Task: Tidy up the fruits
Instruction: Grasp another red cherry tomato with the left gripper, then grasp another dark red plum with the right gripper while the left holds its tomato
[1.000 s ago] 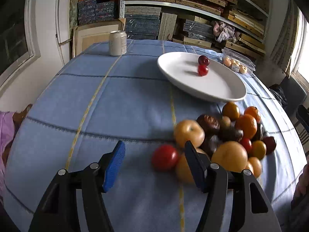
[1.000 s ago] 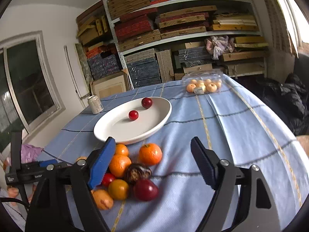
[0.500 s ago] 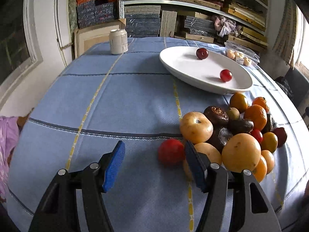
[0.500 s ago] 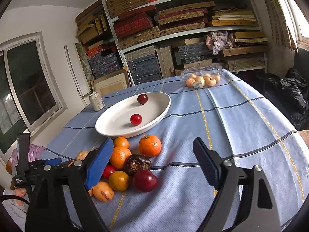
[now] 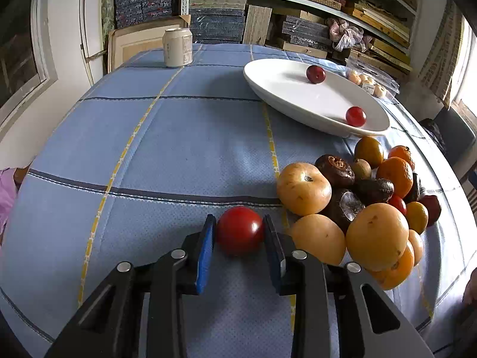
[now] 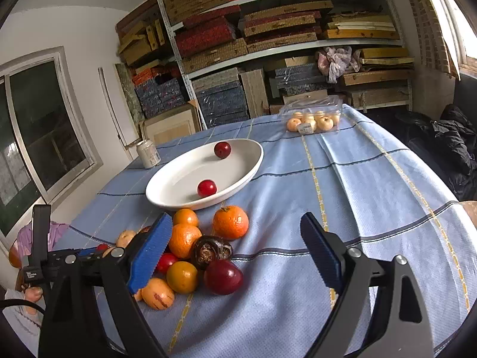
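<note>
Left gripper (image 5: 240, 232) clamped on red tomato (image 5: 240, 230) near table's (image 5: 179, 149) front edge, beside fruit pile (image 5: 357, 208); right gripper (image 6: 235, 256) spread, empty. Possible slip: smooth, round skin.

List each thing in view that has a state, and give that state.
Left gripper: shut on the tomato, still on the cloth.
Right gripper: open, empty.
Plate: upright, holding two red fruits.
Can: upright.
Clear box: lid shut, pale fruit inside.
Fruit pile: heaped beside the plate.
</note>
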`<action>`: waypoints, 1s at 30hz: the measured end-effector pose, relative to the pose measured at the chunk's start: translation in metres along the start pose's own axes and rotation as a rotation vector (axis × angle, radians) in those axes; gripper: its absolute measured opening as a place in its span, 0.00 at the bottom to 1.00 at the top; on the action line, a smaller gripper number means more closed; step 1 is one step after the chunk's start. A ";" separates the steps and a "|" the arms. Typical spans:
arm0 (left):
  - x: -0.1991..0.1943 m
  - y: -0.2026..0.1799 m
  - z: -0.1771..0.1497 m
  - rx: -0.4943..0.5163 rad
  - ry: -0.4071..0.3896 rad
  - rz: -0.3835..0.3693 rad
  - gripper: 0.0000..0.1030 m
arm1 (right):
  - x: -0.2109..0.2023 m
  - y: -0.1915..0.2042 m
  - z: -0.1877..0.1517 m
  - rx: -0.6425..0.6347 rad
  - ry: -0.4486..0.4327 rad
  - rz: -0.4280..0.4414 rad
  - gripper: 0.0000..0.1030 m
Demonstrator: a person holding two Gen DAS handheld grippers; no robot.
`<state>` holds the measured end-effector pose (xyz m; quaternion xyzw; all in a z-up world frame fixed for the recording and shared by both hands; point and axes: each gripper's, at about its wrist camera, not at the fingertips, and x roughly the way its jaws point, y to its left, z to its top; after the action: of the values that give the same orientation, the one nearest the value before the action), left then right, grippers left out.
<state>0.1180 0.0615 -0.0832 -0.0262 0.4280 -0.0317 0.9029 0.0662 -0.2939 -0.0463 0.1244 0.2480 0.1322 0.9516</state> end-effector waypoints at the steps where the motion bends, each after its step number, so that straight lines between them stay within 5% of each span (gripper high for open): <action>1: 0.000 0.000 0.000 0.002 -0.001 0.003 0.30 | 0.001 0.001 -0.001 -0.003 0.006 0.001 0.83; 6: -0.006 0.004 -0.001 -0.014 -0.018 0.017 0.30 | 0.004 0.010 -0.013 -0.060 0.090 0.021 0.81; 15: -0.016 0.005 0.000 -0.028 -0.049 0.004 0.30 | 0.037 0.017 -0.033 -0.101 0.277 -0.008 0.41; 30: -0.020 0.000 -0.001 -0.011 -0.069 -0.022 0.30 | 0.069 0.019 -0.036 -0.099 0.378 0.011 0.39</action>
<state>0.1047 0.0636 -0.0677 -0.0369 0.3962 -0.0383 0.9166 0.1020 -0.2482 -0.1014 0.0515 0.4146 0.1702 0.8924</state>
